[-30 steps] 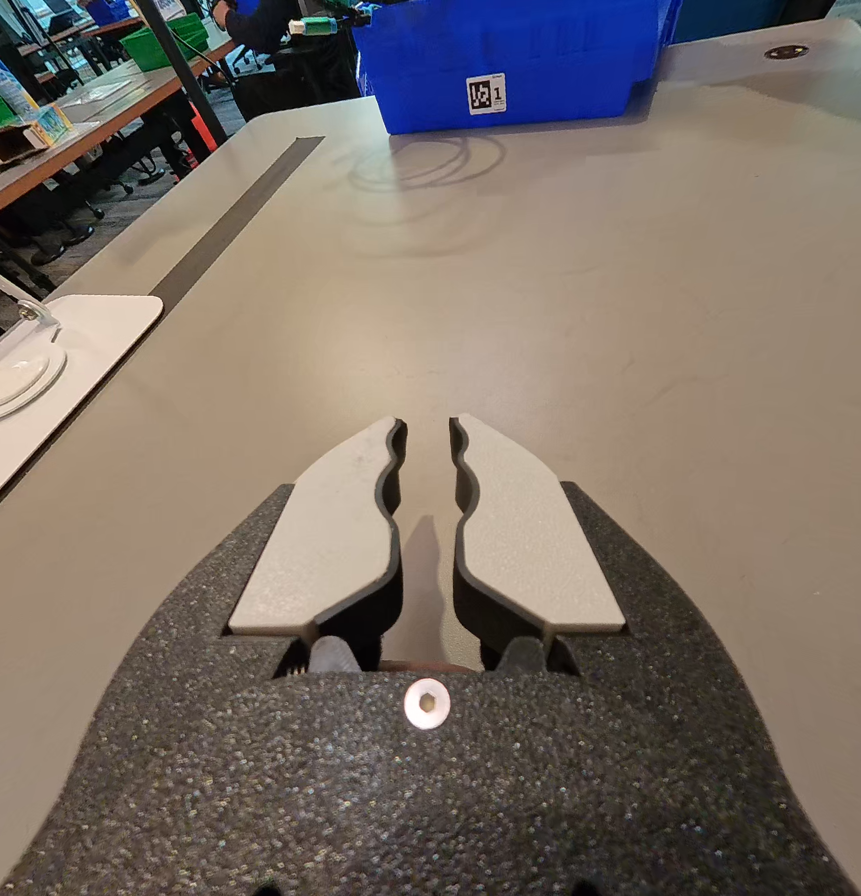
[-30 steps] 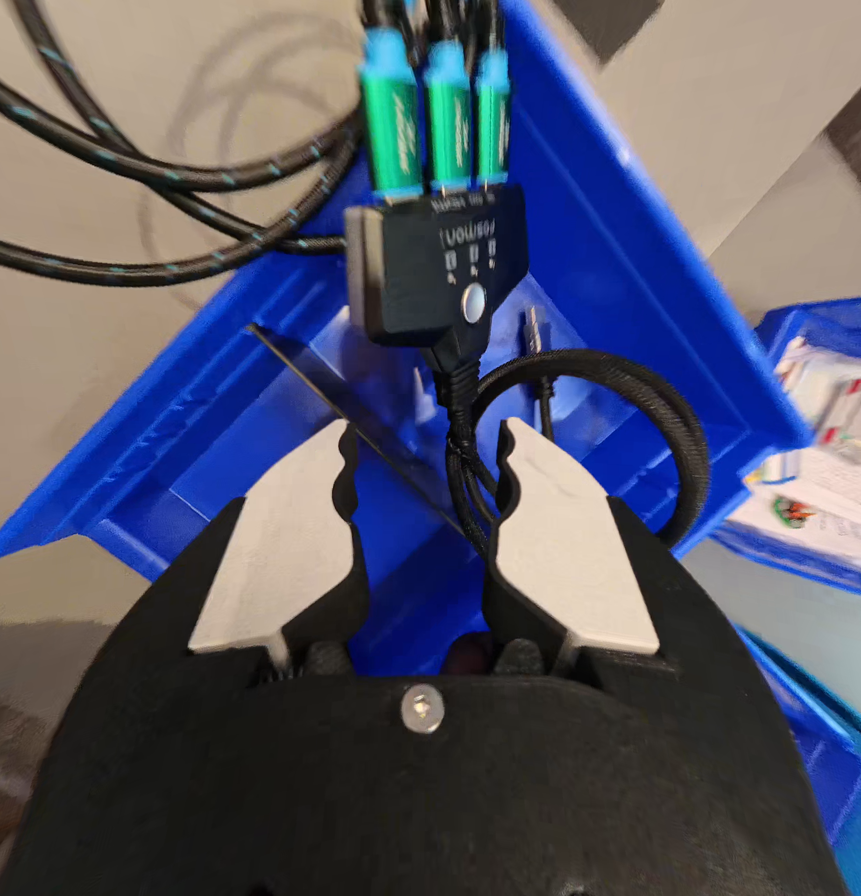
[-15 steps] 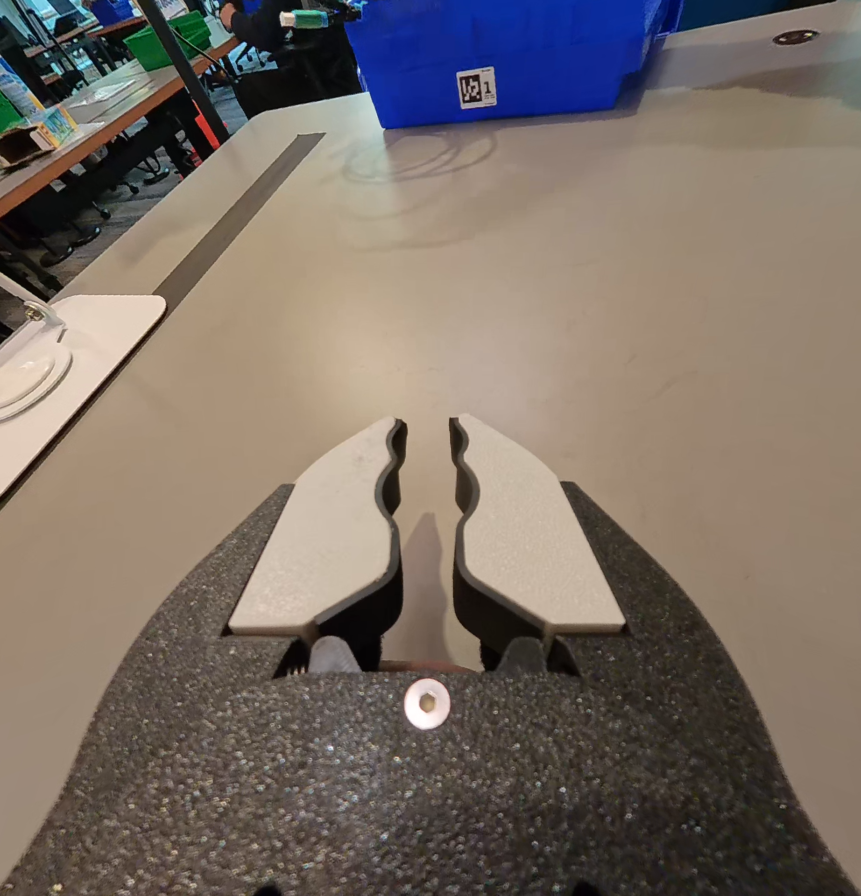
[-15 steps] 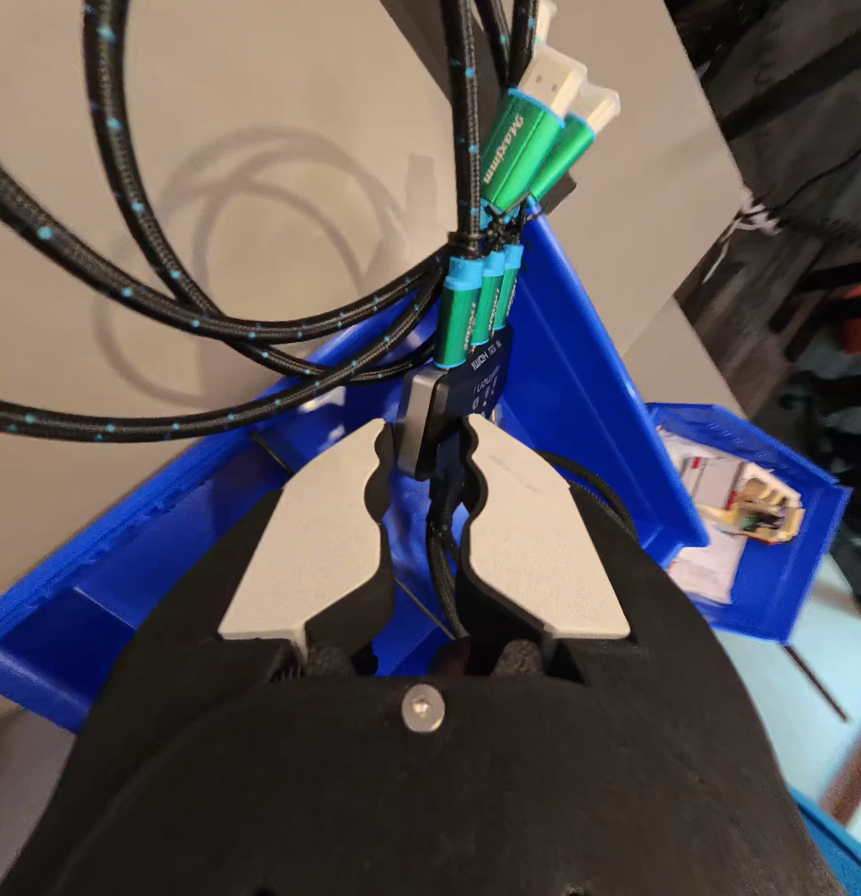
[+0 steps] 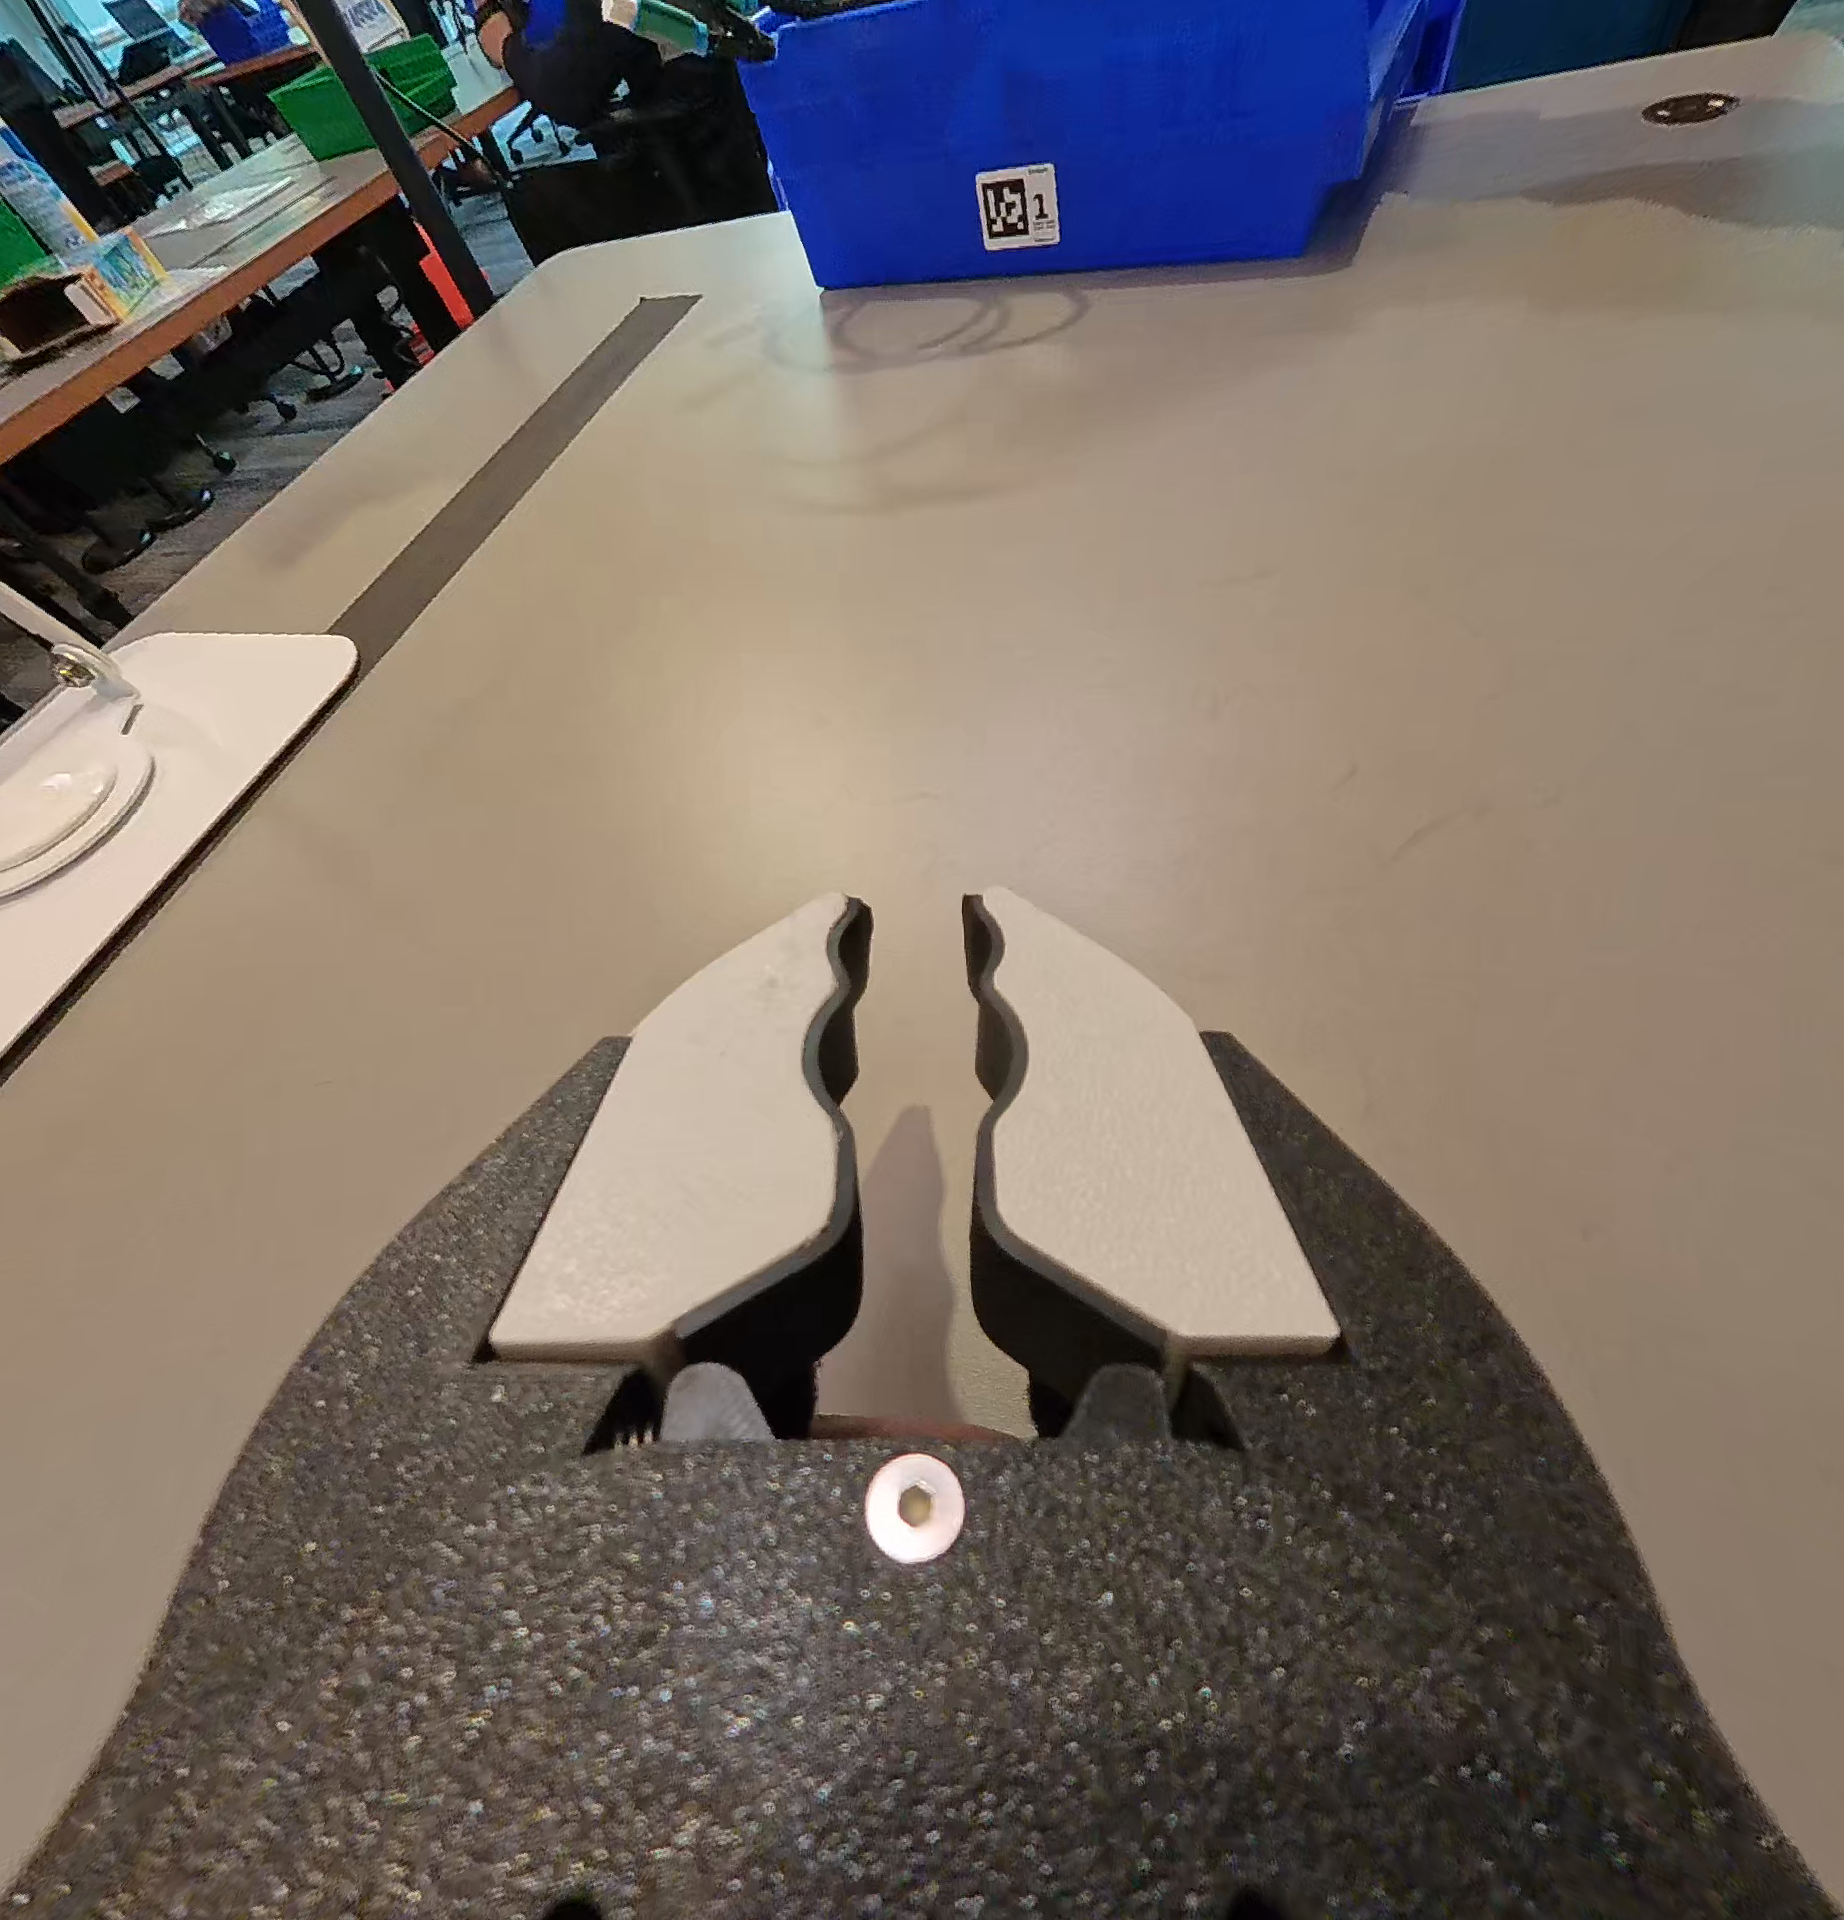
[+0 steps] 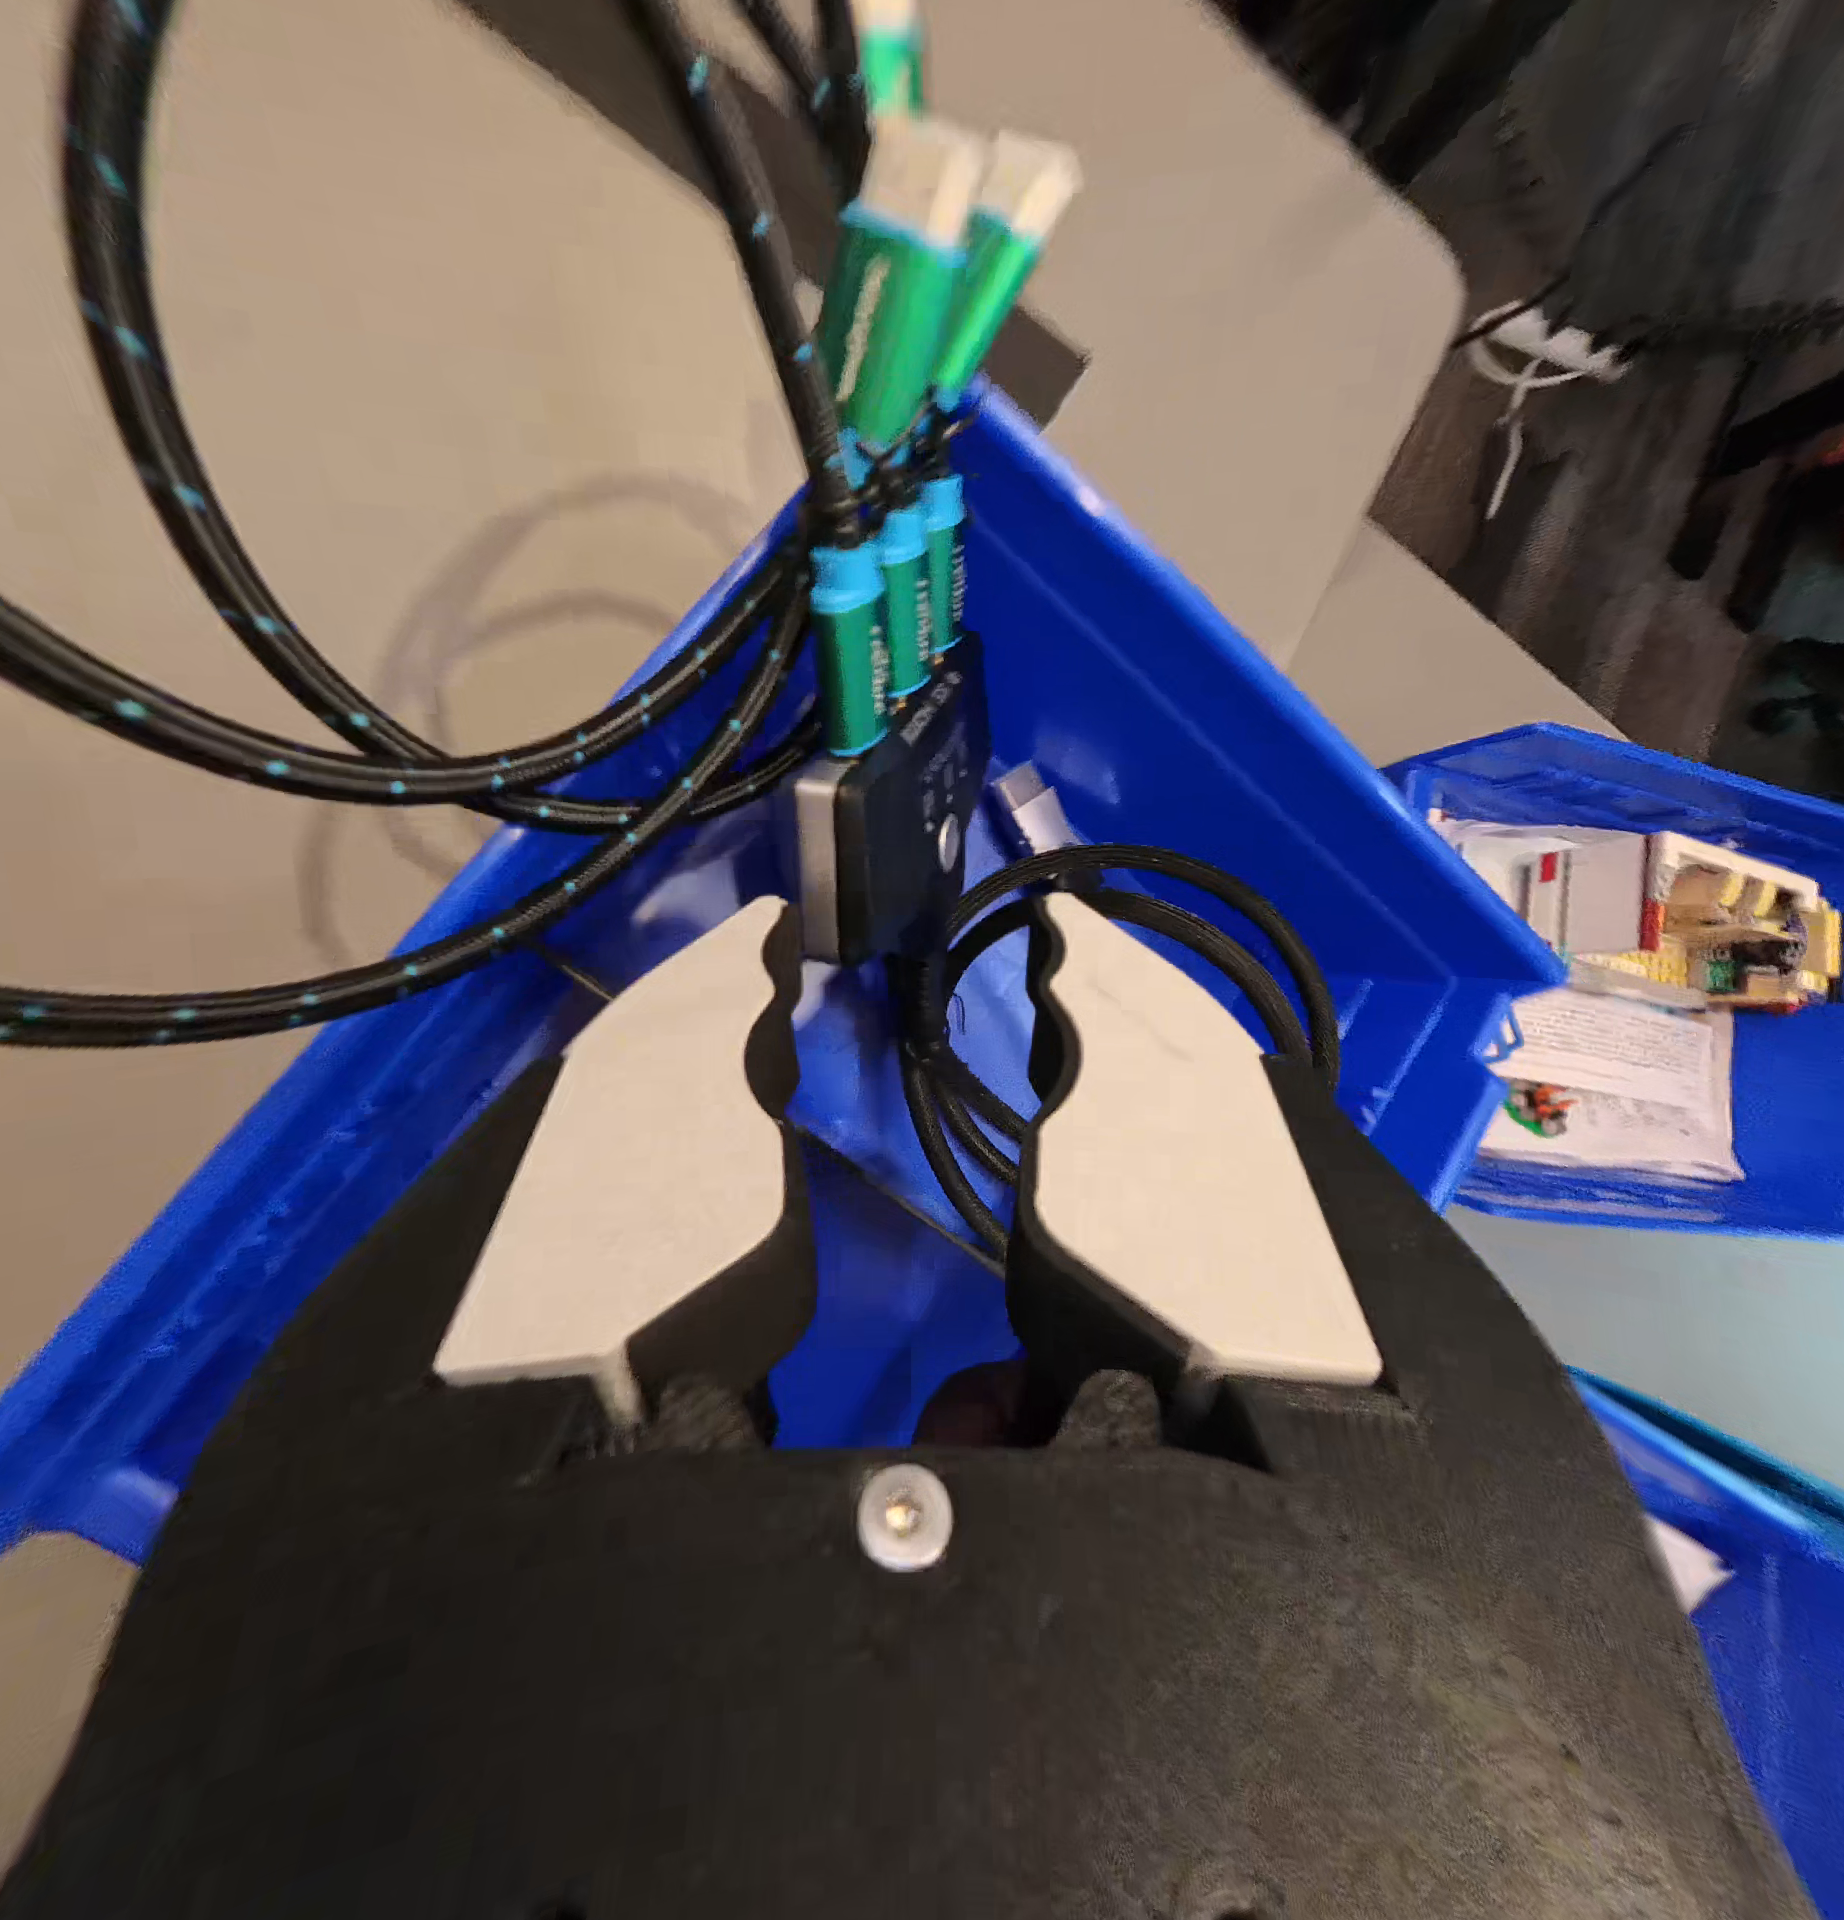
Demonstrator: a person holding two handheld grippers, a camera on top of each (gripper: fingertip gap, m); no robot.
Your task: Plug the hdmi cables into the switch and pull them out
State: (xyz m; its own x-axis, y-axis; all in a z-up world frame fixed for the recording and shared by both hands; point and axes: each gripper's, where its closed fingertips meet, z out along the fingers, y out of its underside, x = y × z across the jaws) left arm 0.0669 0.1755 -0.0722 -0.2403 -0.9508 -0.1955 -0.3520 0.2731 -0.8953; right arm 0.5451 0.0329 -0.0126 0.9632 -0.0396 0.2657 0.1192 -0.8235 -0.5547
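While spread over blue plastic bin (image 6: 1157, 675), right gripper (image 6: 913, 935) nearest black switch box (image 6: 902, 831) at 12 o'clock, left gripper (image 5: 916, 914) narrowly parted, bare above grey table (image 5: 1209, 623).

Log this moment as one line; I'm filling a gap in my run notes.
left gripper: open, bare, over table | right gripper: jaws apart, over blue bin | black switch box with braided cables just past jaws, grip unclear

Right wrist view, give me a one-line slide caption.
Open right tool above a blue bin, fingers apart around a black switch box with green-plugged braided cables.
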